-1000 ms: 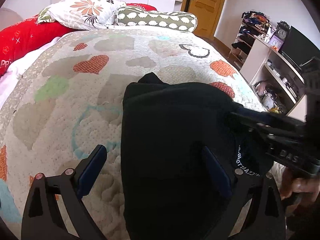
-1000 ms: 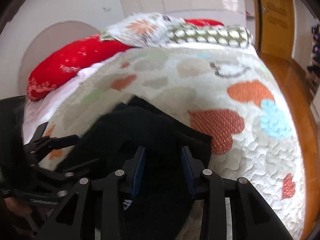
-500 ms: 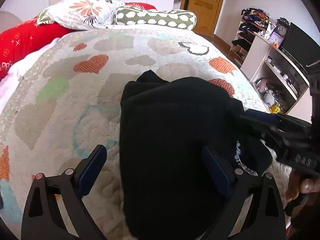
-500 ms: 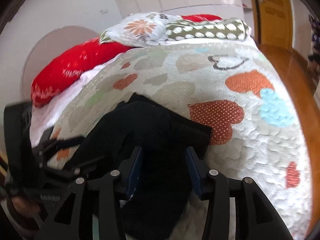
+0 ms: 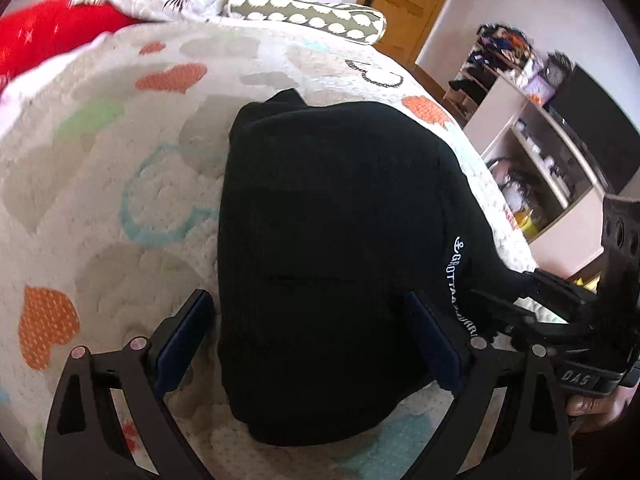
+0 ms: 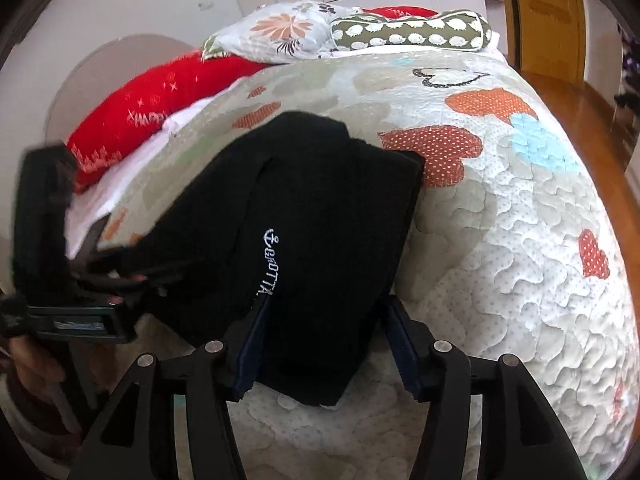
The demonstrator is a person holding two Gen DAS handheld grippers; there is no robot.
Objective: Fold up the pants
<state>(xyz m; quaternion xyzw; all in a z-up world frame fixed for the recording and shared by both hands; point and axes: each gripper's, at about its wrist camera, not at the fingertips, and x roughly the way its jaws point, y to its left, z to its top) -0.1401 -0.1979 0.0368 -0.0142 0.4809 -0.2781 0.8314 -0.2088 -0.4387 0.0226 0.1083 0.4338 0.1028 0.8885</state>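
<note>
Hearts of many colors are stitched on the bed quilt (image 5: 100, 184). Black pants (image 5: 332, 248) are seen folded on it, between the spread fingers of the left gripper (image 5: 308, 336). The right gripper (image 6: 320, 344) is also held wide apart, with the near edge of the pants between its fingers, ungripped.

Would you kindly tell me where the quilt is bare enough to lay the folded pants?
Free: quilt right of the black pants, and the stretch toward the pillows. Crowded: the near edge, around both tools.
</note>
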